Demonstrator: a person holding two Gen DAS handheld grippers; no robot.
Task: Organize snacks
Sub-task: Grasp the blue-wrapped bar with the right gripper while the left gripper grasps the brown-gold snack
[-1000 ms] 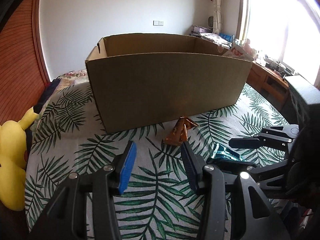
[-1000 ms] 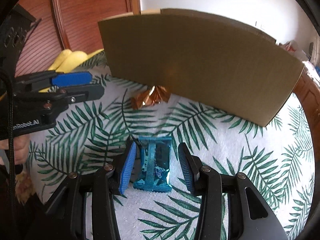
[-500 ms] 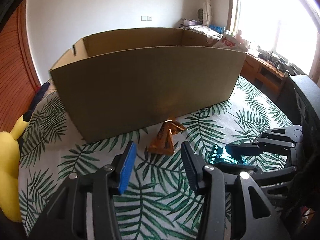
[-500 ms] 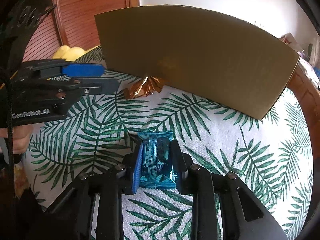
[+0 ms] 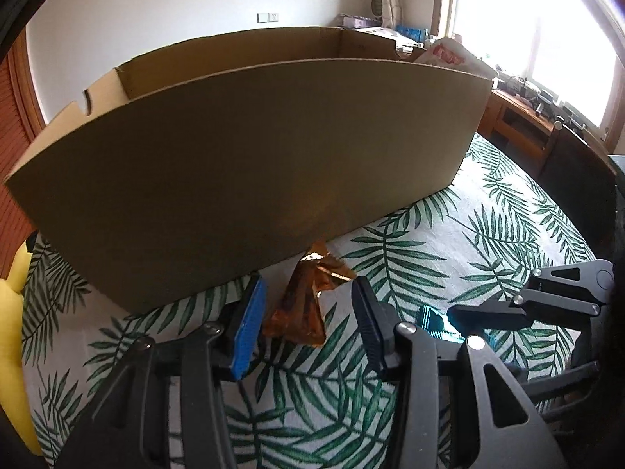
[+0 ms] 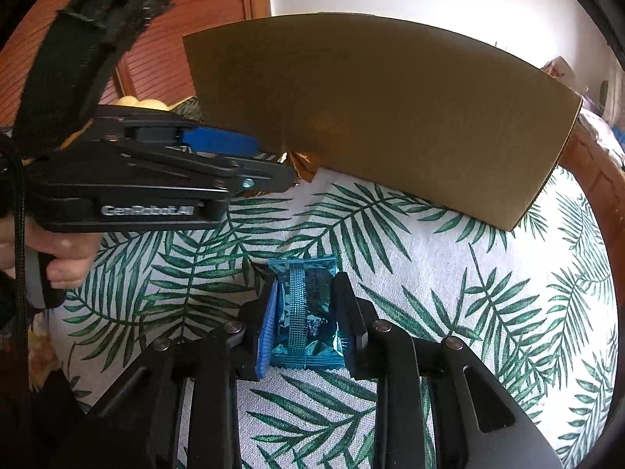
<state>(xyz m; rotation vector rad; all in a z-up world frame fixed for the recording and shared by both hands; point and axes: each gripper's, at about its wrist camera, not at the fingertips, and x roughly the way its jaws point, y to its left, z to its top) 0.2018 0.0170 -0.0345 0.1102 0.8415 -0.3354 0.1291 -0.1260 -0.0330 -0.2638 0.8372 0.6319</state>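
Note:
A large open cardboard box (image 5: 250, 179) stands on the palm-leaf cloth; it also shows in the right wrist view (image 6: 375, 117). An orange foil snack (image 5: 302, 308) lies against the box's near wall. My left gripper (image 5: 306, 324) is open with its fingers on either side of the orange snack. My right gripper (image 6: 306, 316) is shut on a blue foil snack packet (image 6: 306, 305) that rests on the cloth. The right gripper (image 5: 508, 308) also shows in the left wrist view, with the blue packet (image 5: 431, 322) in it.
A yellow plush toy (image 5: 15, 312) lies at the left edge of the cloth. A wooden headboard (image 6: 164, 51) rises behind the box. A wooden desk (image 5: 523, 125) with clutter stands by the bright window at the right.
My right gripper closed onto the blue packet. My left gripper moved forward toward the box until its open fingers straddle the orange snack.

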